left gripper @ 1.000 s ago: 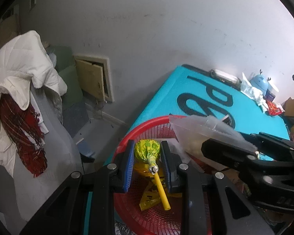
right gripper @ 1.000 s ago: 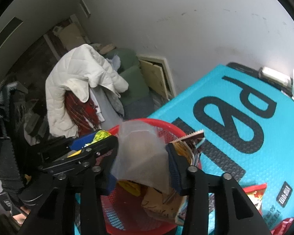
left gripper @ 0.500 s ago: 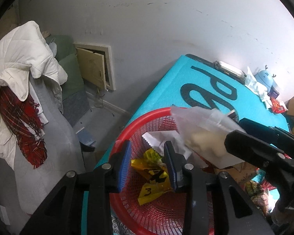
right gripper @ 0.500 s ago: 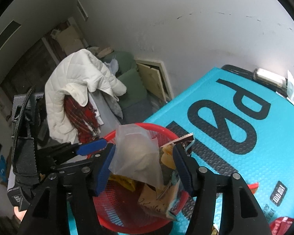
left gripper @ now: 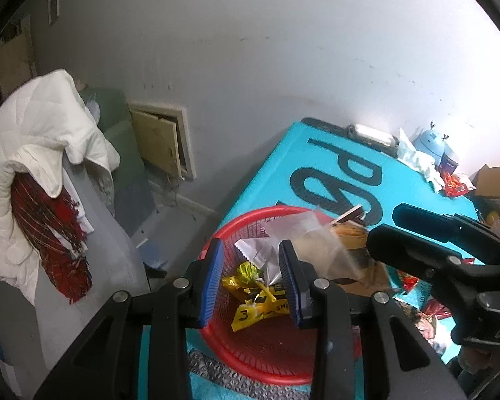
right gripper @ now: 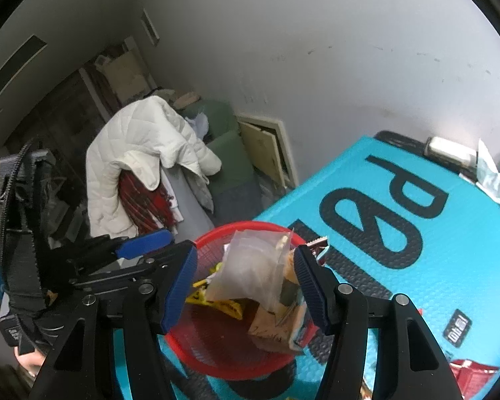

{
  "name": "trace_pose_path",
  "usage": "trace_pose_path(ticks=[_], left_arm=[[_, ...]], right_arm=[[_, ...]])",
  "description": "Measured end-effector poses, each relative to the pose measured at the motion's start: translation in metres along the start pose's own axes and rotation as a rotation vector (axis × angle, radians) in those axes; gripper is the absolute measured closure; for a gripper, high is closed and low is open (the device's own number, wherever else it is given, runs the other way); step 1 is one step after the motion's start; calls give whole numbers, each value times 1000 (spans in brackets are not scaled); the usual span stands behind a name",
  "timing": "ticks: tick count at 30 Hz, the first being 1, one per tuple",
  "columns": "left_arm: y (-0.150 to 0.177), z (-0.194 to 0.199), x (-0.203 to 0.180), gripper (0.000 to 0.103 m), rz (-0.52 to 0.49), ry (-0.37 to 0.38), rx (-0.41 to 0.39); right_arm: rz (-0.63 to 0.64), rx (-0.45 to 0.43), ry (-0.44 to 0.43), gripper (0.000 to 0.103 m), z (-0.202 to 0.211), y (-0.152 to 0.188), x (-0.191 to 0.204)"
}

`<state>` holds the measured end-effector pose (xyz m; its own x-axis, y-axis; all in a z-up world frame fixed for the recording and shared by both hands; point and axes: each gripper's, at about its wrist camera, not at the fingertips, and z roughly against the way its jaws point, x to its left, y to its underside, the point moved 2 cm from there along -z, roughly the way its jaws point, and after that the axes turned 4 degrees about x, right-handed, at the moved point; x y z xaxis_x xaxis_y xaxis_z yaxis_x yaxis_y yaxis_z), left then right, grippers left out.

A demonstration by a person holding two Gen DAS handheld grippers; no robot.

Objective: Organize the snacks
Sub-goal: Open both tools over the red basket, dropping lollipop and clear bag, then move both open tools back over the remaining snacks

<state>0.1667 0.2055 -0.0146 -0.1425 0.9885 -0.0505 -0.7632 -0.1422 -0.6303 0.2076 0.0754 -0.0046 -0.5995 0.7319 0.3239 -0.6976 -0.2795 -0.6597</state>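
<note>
Snack packets (left gripper: 260, 303) lie in basket (left gripper: 250, 363) on mat (left gripper: 316, 153).

The red mesh basket (right gripper: 196, 350) sits on the teal mat's corner, stuffed with a clear bag (right gripper: 250, 273), yellow wrappers (left gripper: 260, 303) and a green lollipop (left gripper: 248, 271).

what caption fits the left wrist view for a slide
Open left gripper above a red basket holding a lollipop and snack packets.

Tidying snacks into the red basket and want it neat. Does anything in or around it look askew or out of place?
Yes. A clear plastic bag stands on end above the red basket, poking over its rim instead of lying flat. Beside it, a brown snack packet leans against the basket's right wall. The lollipop lies down among yellow wrappers.
</note>
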Motion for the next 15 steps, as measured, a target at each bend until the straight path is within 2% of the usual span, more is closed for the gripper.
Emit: trace_pose_path(ticks=[15], left_arm=[[2,85,-17,70,-32,12,-149]], right_arm=[[77,-131,11,43,80,-1,35]])
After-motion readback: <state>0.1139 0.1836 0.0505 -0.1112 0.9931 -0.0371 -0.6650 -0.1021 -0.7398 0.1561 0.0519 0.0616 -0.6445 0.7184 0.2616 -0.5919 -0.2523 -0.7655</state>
